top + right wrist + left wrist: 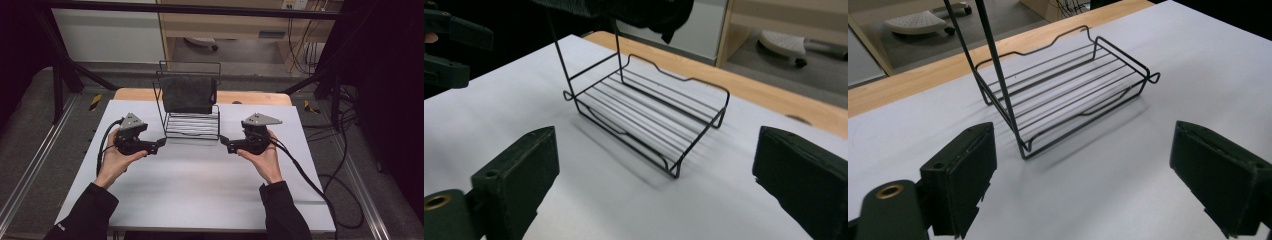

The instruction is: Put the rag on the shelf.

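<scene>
wire rack (192,125) stands between left gripper (161,144) and right gripper (223,141), both spread wide, empty.

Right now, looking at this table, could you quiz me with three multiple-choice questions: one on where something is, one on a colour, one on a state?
1. Where does the dark cloth hang?
A. over the wire rack's upper bar
B. flat on the white tabletop
C. in the left gripper

2. What colour is the wire rack?
A. white
B. black
C. red

3. How do the jaws of the left gripper and right gripper stand?
A. both shut on the rack
B. one open, one shut
C. both open, holding nothing

Answers: 1 A, the high view shows it draped over the top of the rack; 2 B, its wires are black in both gripper views; 3 C, each gripper view shows wide-apart jaws with bare table between.
</scene>
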`<action>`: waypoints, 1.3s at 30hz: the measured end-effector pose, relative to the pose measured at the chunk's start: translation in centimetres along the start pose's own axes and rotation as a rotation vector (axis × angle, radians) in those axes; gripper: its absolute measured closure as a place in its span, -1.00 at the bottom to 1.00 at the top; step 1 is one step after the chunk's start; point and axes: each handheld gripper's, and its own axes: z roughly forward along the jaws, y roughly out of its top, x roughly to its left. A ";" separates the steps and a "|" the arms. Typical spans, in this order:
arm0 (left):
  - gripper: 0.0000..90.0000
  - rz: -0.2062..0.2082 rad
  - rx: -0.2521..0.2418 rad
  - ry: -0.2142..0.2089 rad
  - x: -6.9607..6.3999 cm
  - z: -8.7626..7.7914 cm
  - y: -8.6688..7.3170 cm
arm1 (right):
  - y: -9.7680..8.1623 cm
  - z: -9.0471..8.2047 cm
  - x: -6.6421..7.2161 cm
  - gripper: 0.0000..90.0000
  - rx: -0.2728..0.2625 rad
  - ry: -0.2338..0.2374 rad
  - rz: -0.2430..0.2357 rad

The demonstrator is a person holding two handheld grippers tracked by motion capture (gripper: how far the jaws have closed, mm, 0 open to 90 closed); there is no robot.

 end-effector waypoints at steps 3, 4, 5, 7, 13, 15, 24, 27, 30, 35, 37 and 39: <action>-0.74 -0.016 -0.004 -0.007 0.0 -0.4 -0.7 | -0.7 -0.7 -0.3 -0.94 0.011 0.010 0.021; -0.74 -0.017 -0.006 -0.008 0.0 -0.5 -1.0 | -1.0 -0.8 -0.5 -0.95 0.013 0.013 0.026; -0.74 -0.018 -0.006 -0.007 -0.1 -0.6 -1.3 | -1.3 -1.0 -0.6 -0.97 0.017 0.014 0.033; -0.74 -0.023 -0.011 -0.010 -0.3 -0.8 -1.9 | -1.9 -1.4 -0.9 -0.98 0.022 0.018 0.039; -0.74 -0.031 -0.003 -0.035 -0.9 -0.8 -4.0 | -4.0 -2.0 -1.3 -0.98 0.049 0.025 0.034; -0.74 -0.039 -0.001 -0.043 -1.0 -0.7 -4.8 | -4.8 -2.0 -1.4 -0.98 0.061 0.036 0.036; -0.74 -0.035 0.040 -0.060 -1.4 -0.1 -8.0 | -8.7 -2.7 -2.5 -0.98 0.114 0.053 0.029; -0.74 -0.021 0.065 -0.055 -1.3 0.1 -8.9 | -10.1 -3.0 -3.0 -0.98 0.132 0.048 0.038; -0.74 -0.011 0.081 -0.045 -1.0 0.0 -9.6 | -11.2 -3.4 -3.7 -0.98 0.144 0.046 0.046; -0.75 -0.014 0.074 -0.058 -0.8 -0.3 -10.5 | -12.7 -4.4 -4.7 -0.98 0.141 0.048 0.070; -0.75 -0.011 0.075 -0.061 -0.7 -0.4 -10.8 | -13.4 -4.8 -5.0 -0.98 0.144 0.055 0.074; -0.75 -0.012 0.078 -0.063 -0.7 -0.4 -11.1 | -13.9 -5.2 -5.2 -0.98 0.158 0.066 0.077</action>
